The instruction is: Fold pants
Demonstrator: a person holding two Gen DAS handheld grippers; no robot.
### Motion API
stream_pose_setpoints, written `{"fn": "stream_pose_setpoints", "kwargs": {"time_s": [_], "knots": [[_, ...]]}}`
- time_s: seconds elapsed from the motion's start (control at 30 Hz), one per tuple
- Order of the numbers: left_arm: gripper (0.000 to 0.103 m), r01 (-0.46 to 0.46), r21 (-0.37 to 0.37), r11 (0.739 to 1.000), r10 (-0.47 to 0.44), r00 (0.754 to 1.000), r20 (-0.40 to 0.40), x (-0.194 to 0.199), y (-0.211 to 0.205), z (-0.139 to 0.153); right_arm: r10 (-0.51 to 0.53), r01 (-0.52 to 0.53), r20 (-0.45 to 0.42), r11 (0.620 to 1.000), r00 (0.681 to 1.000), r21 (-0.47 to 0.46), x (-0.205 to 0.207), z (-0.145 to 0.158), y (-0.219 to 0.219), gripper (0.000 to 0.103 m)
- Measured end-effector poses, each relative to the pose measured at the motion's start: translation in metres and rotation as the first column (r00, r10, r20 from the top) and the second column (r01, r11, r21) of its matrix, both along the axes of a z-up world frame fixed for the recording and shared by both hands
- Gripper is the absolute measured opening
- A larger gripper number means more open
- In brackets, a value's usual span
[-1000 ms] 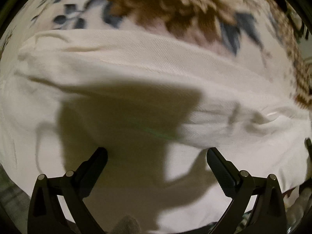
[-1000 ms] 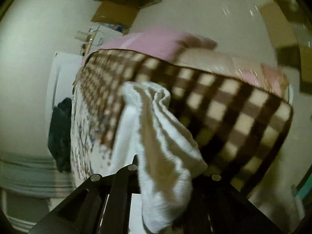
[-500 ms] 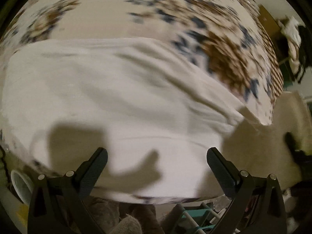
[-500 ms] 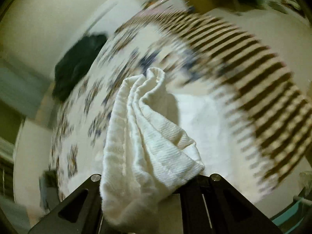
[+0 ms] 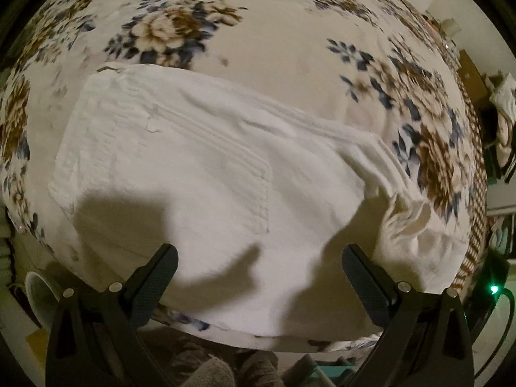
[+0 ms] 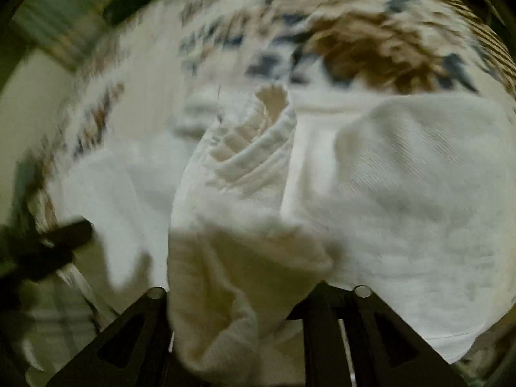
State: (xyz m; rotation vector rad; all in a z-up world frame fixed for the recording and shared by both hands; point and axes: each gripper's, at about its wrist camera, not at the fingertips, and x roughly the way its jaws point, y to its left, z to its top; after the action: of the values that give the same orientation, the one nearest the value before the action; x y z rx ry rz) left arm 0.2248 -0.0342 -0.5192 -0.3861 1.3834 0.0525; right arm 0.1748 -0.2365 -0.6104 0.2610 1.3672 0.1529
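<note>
White pants (image 5: 200, 174) lie spread on a floral bedspread (image 5: 290, 42), waistband at the left, a back pocket facing up, legs running to the right. My left gripper (image 5: 259, 267) hovers open and empty above the seat of the pants. My right gripper (image 6: 235, 293) is shut on a bunched fold of the white pants (image 6: 245, 174), held low over the rest of the cloth; its fingertips are hidden in the fabric. The lifted leg end shows in the left wrist view (image 5: 406, 222) at the right.
The floral bedspread (image 6: 371, 38) shows beyond the pants, blurred. A checked blanket edge (image 5: 477, 167) lies at the bed's right side. A white cup (image 5: 38, 293) and clutter sit below the bed's near edge. A dark shape (image 6: 58, 235) at the left cannot be identified.
The left gripper has pulled back and up, so the whole pants now show. The right gripper has swung down toward the bed, carrying the bunched cloth over the pants.
</note>
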Motion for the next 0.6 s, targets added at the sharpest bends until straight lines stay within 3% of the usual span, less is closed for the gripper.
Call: {"fn": "stream_pose_setpoints", "kwargs": {"time_s": [0.03, 0.07, 0.1, 0.17, 0.23, 0.4, 0.57, 0.6], "knots": [[0.103, -0.006, -0.006, 1.0, 0.006, 1.0, 0.001, 0.002, 0.003, 0.001, 0.032, -0.031, -0.018, 0.998, 0.999, 0.062, 0.001, 0.002, 0.004, 0.054], [0.103, -0.013, -0.014, 1.0, 0.013, 1.0, 0.003, 0.003, 0.005, 0.003, 0.045, -0.043, -0.013, 0.991, 0.999, 0.124, 0.0, 0.008, 0.005, 0.073], [0.103, -0.018, -0.029, 0.999, 0.018, 1.0, 0.01, 0.004, 0.007, 0.005, 0.042, -0.041, -0.001, 0.984, 0.999, 0.175, -0.002, 0.016, 0.001, 0.082], [0.103, -0.02, -0.05, 0.999, 0.021, 0.999, 0.024, 0.007, 0.006, 0.01, 0.017, -0.019, 0.009, 0.968, 1.0, 0.25, -0.008, 0.033, -0.013, 0.086], [0.103, -0.001, -0.075, 0.997, 0.003, 0.999, 0.036, 0.011, -0.002, 0.011, -0.047, 0.043, 0.011, 0.965, 0.999, 0.26, -0.018, 0.046, -0.038, 0.086], [0.103, 0.097, -0.112, 0.989, -0.095, 0.995, 0.022, 0.025, -0.045, -0.009, -0.238, 0.236, -0.011, 0.957, 0.971, 0.168, -0.045, 0.053, -0.113, 0.086], [0.101, 0.273, -0.031, 0.962, -0.272, 0.962, 0.039, 0.039, -0.106, -0.039, -0.392, 0.397, -0.063, 0.909, 0.918, 0.126, -0.064, 0.044, -0.178, 0.086], [0.09, 0.3, -0.02, 0.954, -0.299, 0.953, 0.037, 0.041, -0.114, -0.044, -0.41, 0.415, -0.065, 0.902, 0.91, 0.116, -0.067, 0.041, -0.185, 0.086]]}}
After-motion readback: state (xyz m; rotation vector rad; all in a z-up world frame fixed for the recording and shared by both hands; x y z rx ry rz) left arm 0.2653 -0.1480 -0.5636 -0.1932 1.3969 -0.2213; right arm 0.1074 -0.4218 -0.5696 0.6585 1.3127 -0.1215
